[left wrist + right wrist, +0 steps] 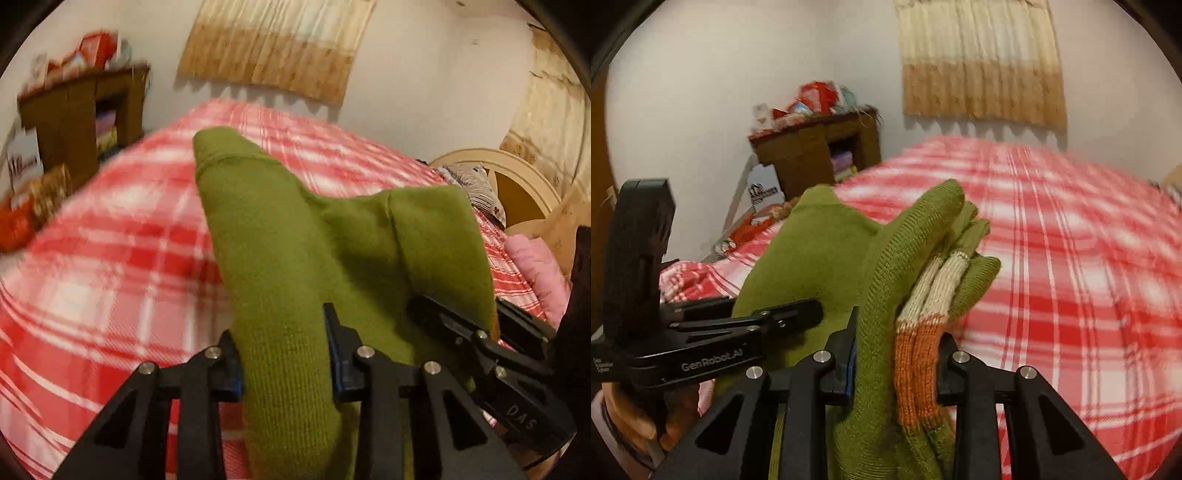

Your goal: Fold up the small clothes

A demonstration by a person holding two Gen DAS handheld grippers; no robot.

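A small olive-green knitted garment (266,229) hangs over the red-and-white plaid bed cover (110,258), stretched between both grippers. My left gripper (284,354) is shut on a ribbed fold of it that fills the gap between the fingers. To its right, my right gripper (458,302) clamps another part of the garment. In the right wrist view, my right gripper (897,354) is shut on a bunched edge of the green garment (812,251), which has orange and white stripes (923,317). My left gripper (812,314) shows side-on at the left, against the cloth.
The bed cover (1071,258) fills most of the view. A brown wooden shelf (74,118) piled with clutter stands by the wall beyond it. A pink cloth (535,266), a patterned pillow (476,188) and a cream headboard (517,166) are at the right. A hand (628,413) holds the left gripper.
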